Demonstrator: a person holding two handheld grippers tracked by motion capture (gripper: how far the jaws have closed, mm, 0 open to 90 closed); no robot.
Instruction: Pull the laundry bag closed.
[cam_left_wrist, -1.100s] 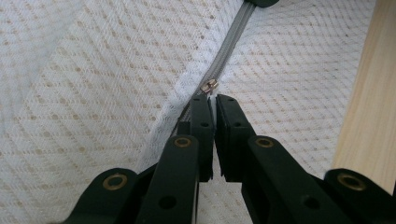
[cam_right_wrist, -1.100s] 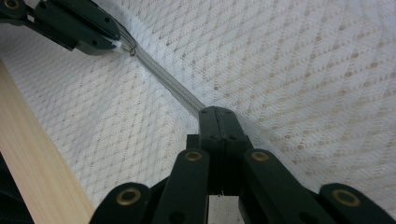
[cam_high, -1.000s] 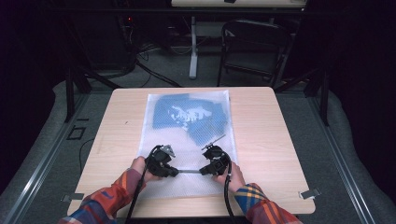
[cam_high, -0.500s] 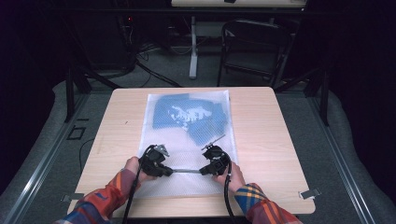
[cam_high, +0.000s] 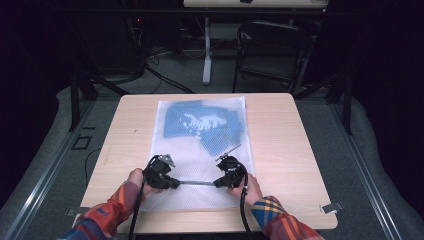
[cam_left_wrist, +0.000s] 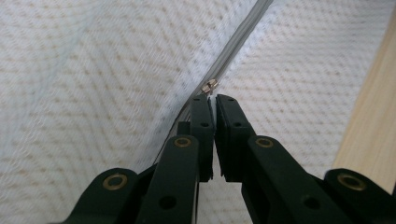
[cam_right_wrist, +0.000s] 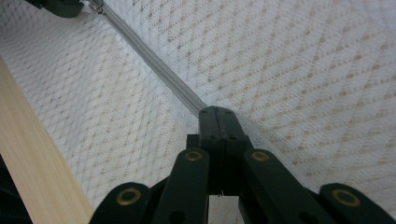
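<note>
White mesh bag (cam_high: 200, 150), grey zipper (cam_high: 197, 183), holds blue cloth (cam_high: 205, 122).

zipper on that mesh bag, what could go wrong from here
The left gripper pinches right at the small metal zipper pull; with so little to grip, it could slip free. The right gripper clamps the zipper on thin mesh, so a hard tug might bunch or drag the mesh bag toward the table edge.

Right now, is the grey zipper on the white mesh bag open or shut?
Shut between the grippers: the grey zipper runs closed across the white mesh bag. The left gripper pinches its slider.
</note>
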